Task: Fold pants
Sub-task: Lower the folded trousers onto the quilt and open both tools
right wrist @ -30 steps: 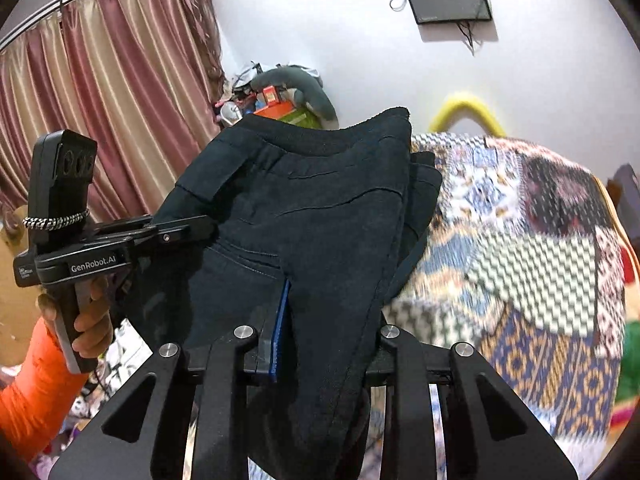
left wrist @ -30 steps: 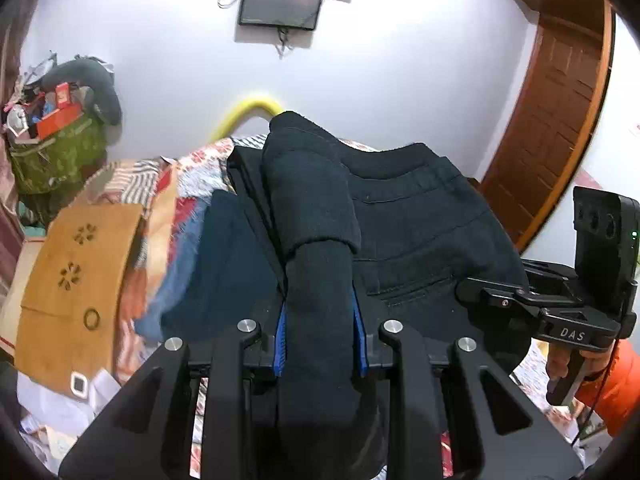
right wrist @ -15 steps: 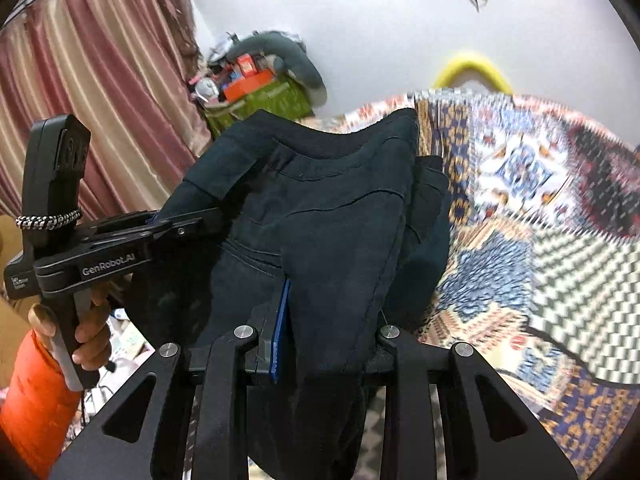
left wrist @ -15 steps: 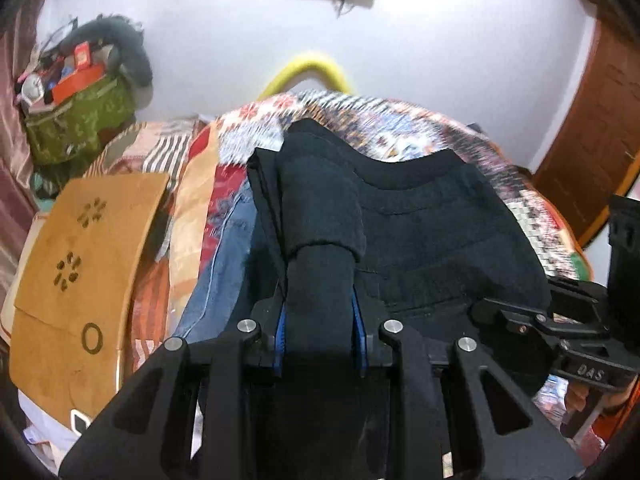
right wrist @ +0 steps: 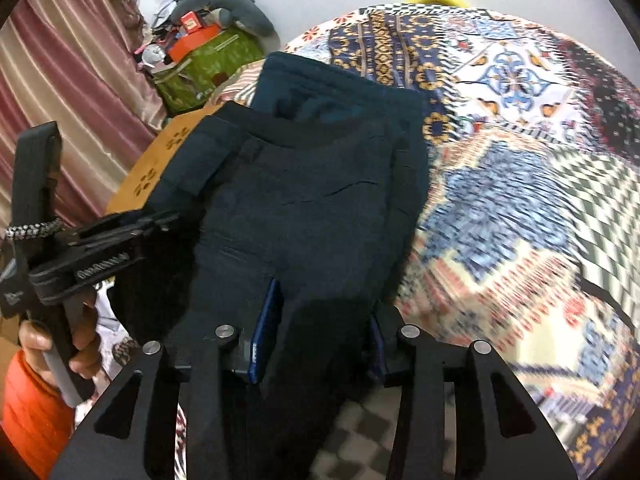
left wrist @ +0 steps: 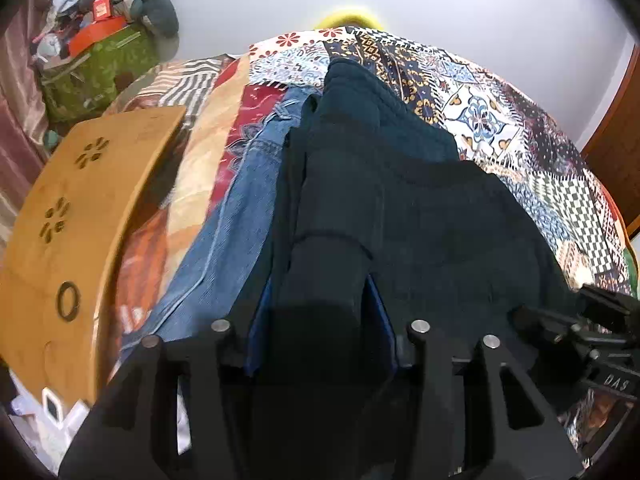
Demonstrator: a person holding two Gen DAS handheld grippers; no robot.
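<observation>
A pair of dark navy, thick cotton pants (left wrist: pixel 420 216) is held up over a bed covered by a patchwork quilt of blue, white and red printed squares (left wrist: pixel 500 120), with its far end already lying on the quilt. The left gripper (left wrist: pixel 320 320) is clamped on a bunched thickness of the pants between its blue pads, and the right gripper (right wrist: pixel 320 336) is likewise closed on the dark fabric at the near edge. The step in hand appears to be lowering the held end onto the bed. To do it well, both grippers should come down together at the same height, keeping the cloth taut between them so the layers land flat and the edges line up, and only then let go. The pants look doubled over, with a ribbed waistband (right wrist: pixel 320 80) at the far end and seams visible across the upper layer. Beside them on the left lies a pair of light blue denim jeans (left wrist: pixel 240 208), next to a curved tan wooden board with flower-shaped cutouts (left wrist: pixel 72 208).
</observation>
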